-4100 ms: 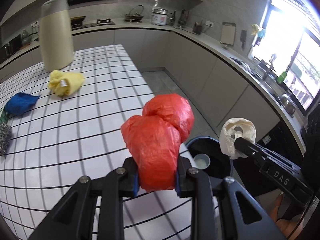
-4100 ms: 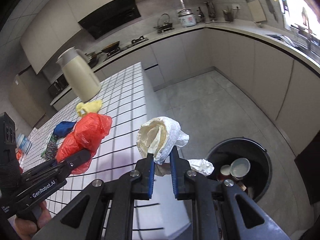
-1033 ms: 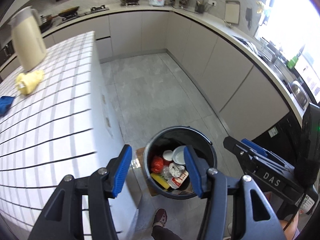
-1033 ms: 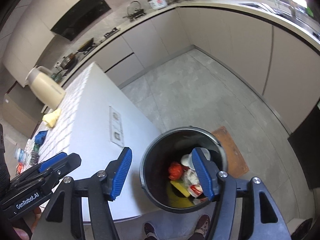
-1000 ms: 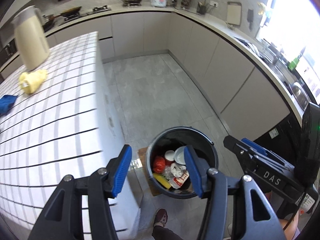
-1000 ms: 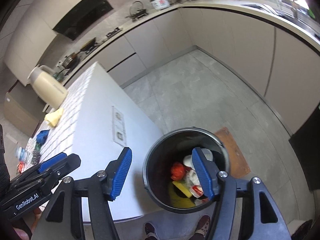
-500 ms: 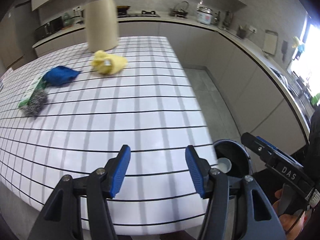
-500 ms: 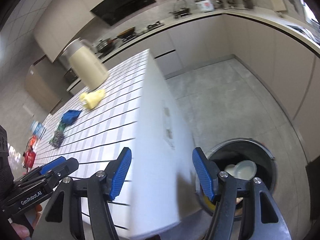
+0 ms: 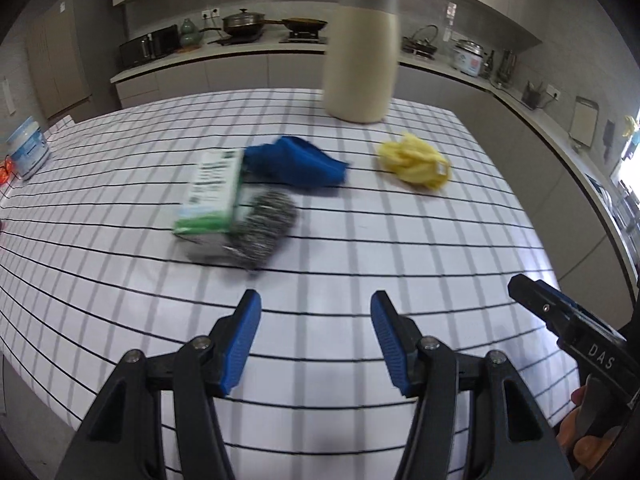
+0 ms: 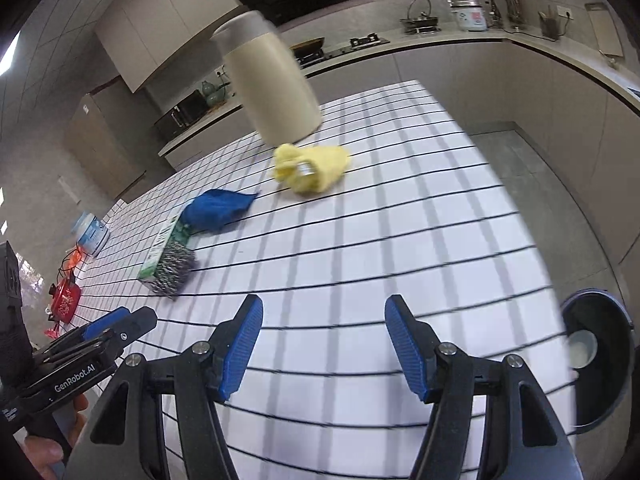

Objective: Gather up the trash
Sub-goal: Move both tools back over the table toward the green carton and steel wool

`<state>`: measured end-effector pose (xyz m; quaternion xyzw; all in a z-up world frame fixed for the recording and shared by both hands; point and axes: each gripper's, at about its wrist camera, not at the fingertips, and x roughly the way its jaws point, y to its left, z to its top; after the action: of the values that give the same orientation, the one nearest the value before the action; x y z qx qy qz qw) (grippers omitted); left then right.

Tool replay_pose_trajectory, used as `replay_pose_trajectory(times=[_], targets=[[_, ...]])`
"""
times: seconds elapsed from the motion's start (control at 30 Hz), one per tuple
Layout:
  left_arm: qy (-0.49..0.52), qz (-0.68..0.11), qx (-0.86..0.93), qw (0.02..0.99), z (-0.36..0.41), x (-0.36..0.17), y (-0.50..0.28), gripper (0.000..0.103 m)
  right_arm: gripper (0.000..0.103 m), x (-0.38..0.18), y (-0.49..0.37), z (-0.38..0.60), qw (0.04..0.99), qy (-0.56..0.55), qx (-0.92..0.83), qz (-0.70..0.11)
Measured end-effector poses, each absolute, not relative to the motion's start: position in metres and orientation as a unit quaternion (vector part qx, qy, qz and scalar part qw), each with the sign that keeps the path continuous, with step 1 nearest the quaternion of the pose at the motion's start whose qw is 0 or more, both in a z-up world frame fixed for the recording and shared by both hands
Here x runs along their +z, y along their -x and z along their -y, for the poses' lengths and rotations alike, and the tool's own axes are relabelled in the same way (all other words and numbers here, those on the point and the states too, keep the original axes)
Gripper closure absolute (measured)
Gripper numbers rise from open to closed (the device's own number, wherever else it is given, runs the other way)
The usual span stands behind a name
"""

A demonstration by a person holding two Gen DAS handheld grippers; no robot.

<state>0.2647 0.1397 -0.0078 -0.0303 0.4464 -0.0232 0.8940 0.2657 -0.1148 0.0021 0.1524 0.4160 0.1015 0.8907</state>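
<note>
Swinging away from the bin they had hung over a second earlier, both pairs of tongs now faced the gridded tabletop (image 9: 400,240). The red and white bags they carried four seconds ago were gone from their grip, so one load was judged delivered and a second pickup in hand.

Taking the cream jug (image 9: 362,52) as landmark: the steel scourer with its green-and-white card (image 9: 236,216) lay well to its front-left, the blue bag (image 9: 296,162) nearer, front-left too, the yellow bag (image 9: 416,164) just in front, slightly right. All three remained uncollected.

The left tongs (image 9: 316,336) stood apart and empty, short of the scourer. The right tongs (image 10: 324,344) were likewise apart, holding nothing. The bin (image 10: 600,360) sat far right, below the tabletop's edge.
</note>
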Motion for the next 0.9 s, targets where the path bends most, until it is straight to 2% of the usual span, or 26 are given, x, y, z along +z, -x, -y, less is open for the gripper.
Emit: replay_pose_trajectory(times=[0.37, 0.9], targets=[[0.054, -0.444, 0.014, 0.894, -0.231, -0.021, -0.291, 0.044, 0.037, -0.004, -0.309, -0.023, 0.881, -0.11, 0.148, -0.436], [0.055, -0.448, -0.006, 0.892, -0.256, -0.029, -0.318, 0.044, 0.037, -0.017, -0.348, -0.084, 0.873, -0.095, 0.162, -0.45]])
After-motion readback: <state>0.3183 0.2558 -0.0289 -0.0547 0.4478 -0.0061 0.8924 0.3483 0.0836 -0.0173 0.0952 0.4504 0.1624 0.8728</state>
